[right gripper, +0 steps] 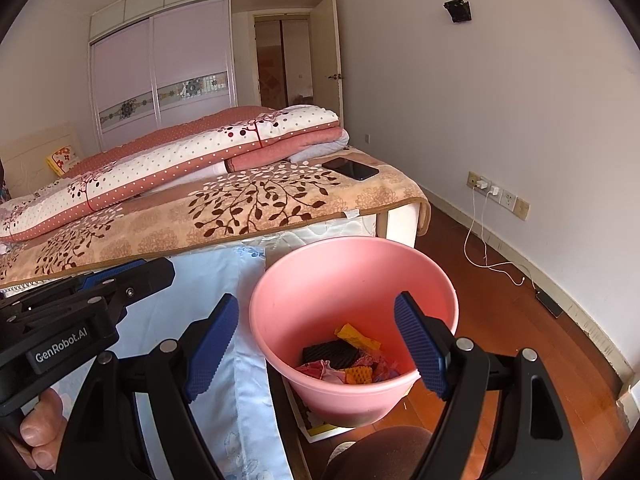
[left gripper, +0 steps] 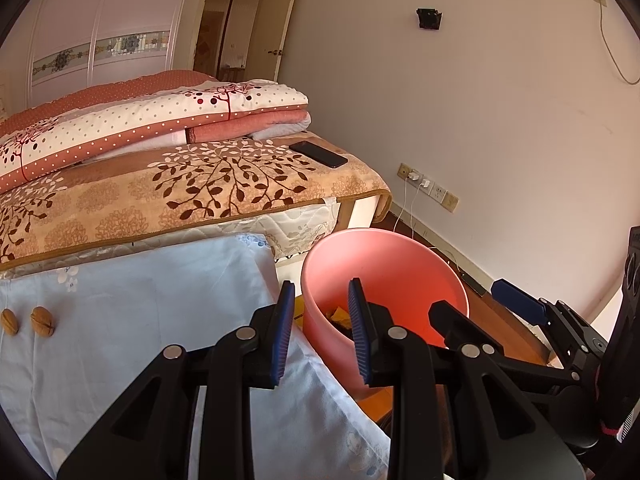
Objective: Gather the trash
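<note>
Walnuts (left gripper: 29,321), two of them, lie side by side at the far left on the pale blue sheet (left gripper: 152,312), well apart from everything else. Right of them the left gripper (left gripper: 320,334) hangs at the sheet's right edge, one fingertip over the cloth and the other over the rim of the bin (left gripper: 384,276); its jaws stand a moderate way apart and hold nothing. The pink bin stands on the floor (right gripper: 520,340) just beside the bed (right gripper: 248,208), with trash (right gripper: 352,356) in its bottom: yellow, orange, pink and black scraps. The right gripper (right gripper: 320,346) hovers over the bin, jaws spread wide and empty, its fingertips on either side of the trash. Behind, a phone (right gripper: 350,168) rests on the blanket near the bed's right corner.
</note>
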